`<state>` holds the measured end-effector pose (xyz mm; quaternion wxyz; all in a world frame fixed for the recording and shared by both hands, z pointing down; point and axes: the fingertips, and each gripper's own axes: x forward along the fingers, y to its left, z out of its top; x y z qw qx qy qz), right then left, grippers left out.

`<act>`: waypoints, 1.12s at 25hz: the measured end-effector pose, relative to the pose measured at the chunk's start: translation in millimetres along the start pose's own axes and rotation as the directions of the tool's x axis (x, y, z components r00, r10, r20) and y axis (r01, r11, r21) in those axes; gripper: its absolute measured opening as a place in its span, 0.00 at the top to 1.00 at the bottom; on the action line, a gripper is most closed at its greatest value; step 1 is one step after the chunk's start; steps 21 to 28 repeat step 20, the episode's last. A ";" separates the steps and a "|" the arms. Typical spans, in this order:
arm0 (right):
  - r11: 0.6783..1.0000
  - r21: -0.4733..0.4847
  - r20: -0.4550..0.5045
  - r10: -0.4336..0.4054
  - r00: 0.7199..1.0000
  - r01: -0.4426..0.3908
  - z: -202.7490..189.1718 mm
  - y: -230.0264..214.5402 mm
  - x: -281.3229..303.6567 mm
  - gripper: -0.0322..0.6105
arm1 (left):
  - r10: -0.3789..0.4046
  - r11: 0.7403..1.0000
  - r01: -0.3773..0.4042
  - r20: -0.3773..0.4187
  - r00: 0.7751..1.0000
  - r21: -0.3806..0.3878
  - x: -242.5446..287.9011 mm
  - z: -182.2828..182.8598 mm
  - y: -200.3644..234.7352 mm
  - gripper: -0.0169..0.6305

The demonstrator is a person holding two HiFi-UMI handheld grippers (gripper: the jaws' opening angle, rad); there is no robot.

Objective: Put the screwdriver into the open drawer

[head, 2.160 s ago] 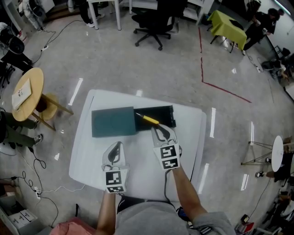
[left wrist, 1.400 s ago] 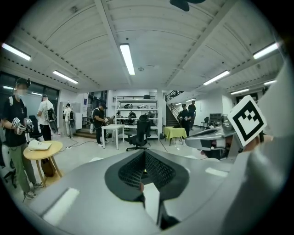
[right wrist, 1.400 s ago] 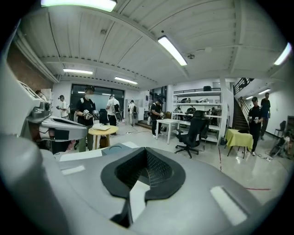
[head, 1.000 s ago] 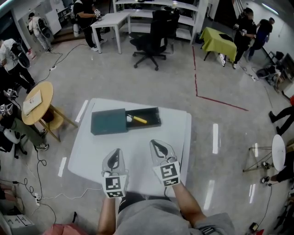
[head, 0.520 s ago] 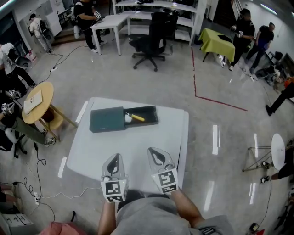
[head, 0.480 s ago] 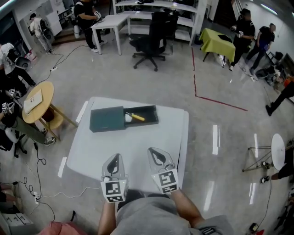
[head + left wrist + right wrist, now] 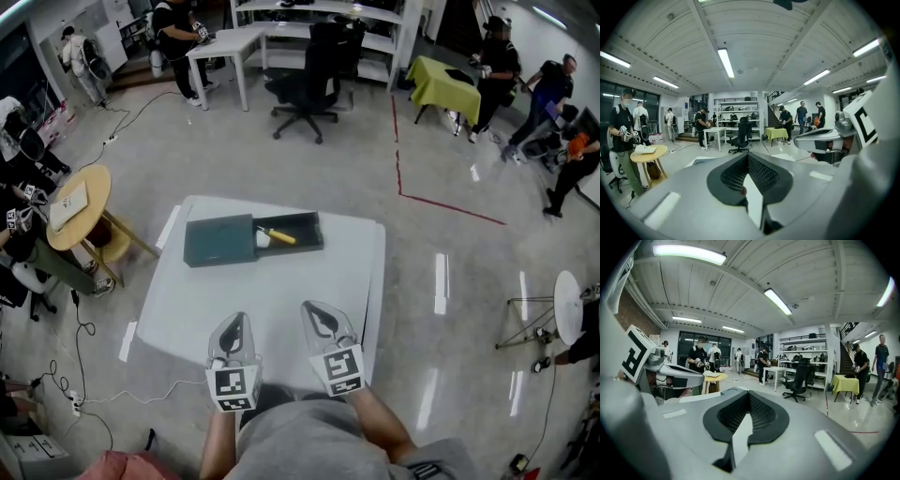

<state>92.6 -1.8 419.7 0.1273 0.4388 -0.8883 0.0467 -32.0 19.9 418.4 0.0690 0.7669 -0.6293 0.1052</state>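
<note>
The screwdriver (image 7: 279, 236), with a yellow handle, lies inside the open black drawer (image 7: 306, 227). That drawer sticks out to the right of a dark green box (image 7: 220, 241) at the far side of the white table (image 7: 272, 291). Both grippers hover over the table's near edge, well short of the drawer. My left gripper (image 7: 236, 323) (image 7: 748, 155) is shut with nothing in it. My right gripper (image 7: 313, 311) (image 7: 750, 395) is also shut and empty. Each gripper shows at the edge of the other's view, pointing roughly level across the room.
A round wooden table (image 7: 70, 202) with a sheet of paper on it stands left of the white table. A black office chair (image 7: 305, 52) and a red tape line (image 7: 441, 208) lie beyond. Several people stand around the room's edges. Cables run over the floor at left.
Both grippers have drawn back from the drawer toward the near table edge, the right one from right beside the screwdriver. The screwdriver stays in the drawer.
</note>
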 end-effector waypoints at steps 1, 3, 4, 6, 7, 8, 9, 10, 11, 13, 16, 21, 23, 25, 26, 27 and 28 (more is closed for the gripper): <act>1.000 0.001 -0.001 0.000 1.000 0.000 0.2 0.2 -0.2 0.95 | 0.001 1.000 -0.001 -0.001 1.000 0.001 0.0 -0.4 0.2 0.96; 1.000 -0.002 -0.003 0.000 1.000 0.000 -0.3 0.4 -1.3 0.95 | 0.001 1.000 -0.001 -0.004 1.000 0.002 -0.6 -1.7 0.0 0.95; 1.000 -0.005 -0.004 -0.001 1.000 0.001 -0.8 0.3 -1.9 0.95 | 0.001 1.000 -0.001 -0.004 1.000 0.003 -1.0 -2.2 -0.4 0.96; 1.000 -0.008 -0.006 -0.002 1.000 0.002 -1.5 0.6 -2.7 0.95 | -0.001 1.000 0.001 -0.004 1.000 0.003 -1.8 -2.6 -1.1 0.95; 1.000 -0.007 -0.007 -0.002 1.000 0.002 -1.7 1.0 -2.8 0.95 | -0.002 1.000 0.002 -0.005 1.000 0.003 -2.1 -2.7 -1.1 0.96; 1.000 -0.007 -0.007 -0.003 1.000 0.003 -1.9 1.6 -2.7 0.95 | -0.003 1.000 0.003 -0.005 1.000 0.003 -2.4 -2.9 -0.8 0.96; 1.000 -0.006 -0.008 -0.003 1.000 0.003 -2.1 2.2 -2.6 0.95 | -0.004 1.000 0.005 -0.005 1.000 0.003 -2.6 -3.2 -0.5 0.95; 1.000 -0.006 -0.008 -0.004 1.000 0.004 -2.1 2.5 -2.7 0.95 | -0.005 1.000 0.005 -0.005 1.000 0.003 -2.6 -3.4 -0.2 0.96; 1.000 -0.006 -0.009 -0.004 1.000 0.004 -1.9 2.4 -2.9 0.95 | -0.006 1.000 0.006 -0.005 1.000 0.002 -2.4 -3.2 -0.3 0.95; 1.000 -0.006 -0.010 -0.003 1.000 0.003 -0.5 1.8 -4.0 0.95 | -0.006 1.000 0.006 -0.006 1.000 0.002 -2.4 -1.6 -1.0 0.96; 1.000 -0.005 -0.015 -0.002 1.000 0.002 1.3 0.9 -5.2 0.95 | -0.007 1.000 0.007 -0.010 1.000 0.001 -2.8 0.6 -2.1 0.96; 1.000 -0.002 -0.023 -0.002 1.000 0.002 -0.9 1.1 -5.1 0.95 | -0.011 1.000 0.011 -0.013 1.000 0.000 -3.5 -0.1 -3.0 0.96; 1.000 -0.002 -0.023 -0.002 1.000 0.002 -0.9 1.1 -5.1 0.95 | -0.011 1.000 0.011 -0.013 1.000 0.000 -3.5 -0.1 -3.0 0.96; 1.000 -0.002 -0.023 -0.002 1.000 0.002 -0.9 1.1 -5.1 0.95 | -0.011 1.000 0.011 -0.013 1.000 0.000 -3.5 -0.1 -3.0 0.96; 1.000 -0.002 -0.023 -0.002 1.000 0.002 -0.9 1.1 -5.1 0.95 | -0.011 1.000 0.011 -0.013 1.000 0.000 -3.5 -0.1 -3.0 0.96; 1.000 -0.002 -0.023 -0.002 1.000 0.002 -0.9 1.1 -5.1 0.95 | -0.011 1.000 0.011 -0.013 1.000 0.000 -3.5 -0.1 -3.0 0.96; 1.000 -0.002 -0.023 -0.002 1.000 0.002 -0.9 1.1 -5.1 0.95 | -0.011 1.000 0.011 -0.013 1.000 0.000 -3.5 -0.1 -3.0 0.96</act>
